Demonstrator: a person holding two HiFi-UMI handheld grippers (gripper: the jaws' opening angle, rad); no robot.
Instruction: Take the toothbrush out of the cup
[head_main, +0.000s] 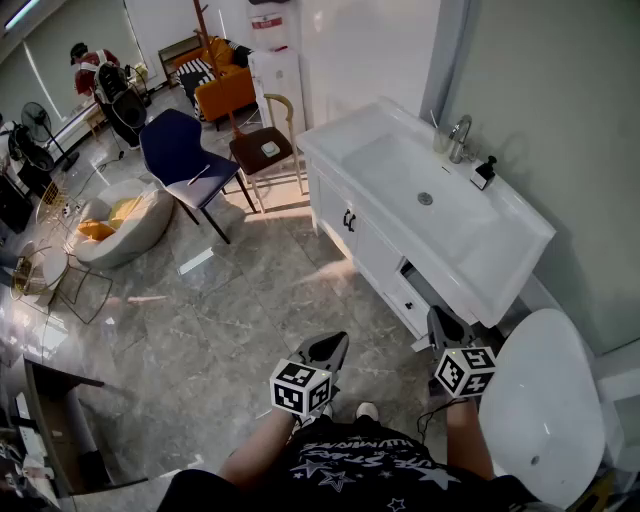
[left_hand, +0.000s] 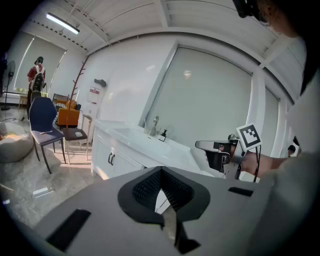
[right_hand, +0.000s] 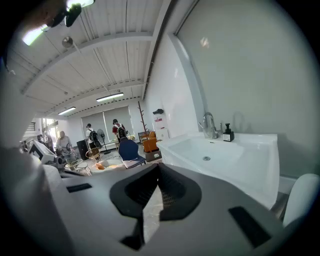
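Black star-printed shirt (head_main: 350, 470) and two bare forearms fill the bottom edge of the head view. Each hand holds out a grey claw that carries a cube with square markers.

The left claw (head_main: 335, 343) is fully closed. In its own view the dark ribbed pads (left_hand: 172, 192) meet at the tip with nothing between them. It touches nothing and hangs over the grey marble floor (head_main: 230, 310).

The right claw (head_main: 440, 318) is also closed tight and empty, its pads (right_hand: 172, 192) pressed together. It is clear of the furniture.

Ahead and to the right of both claws stands a white vanity worktop (head_main: 505, 265) with a sunken basin. At its far edge, well beyond the right claw, is a chrome faucet (head_main: 460, 135). A black soap bottle (head_main: 484, 172) sits to its right.

Just left of the faucet stands a small pale cup (head_main: 440, 143). A thin toothbrush (head_main: 433, 120) rises from it, too small to make out clearly.

A white rounded fixture (head_main: 545, 400) sits close to the right of the right claw.
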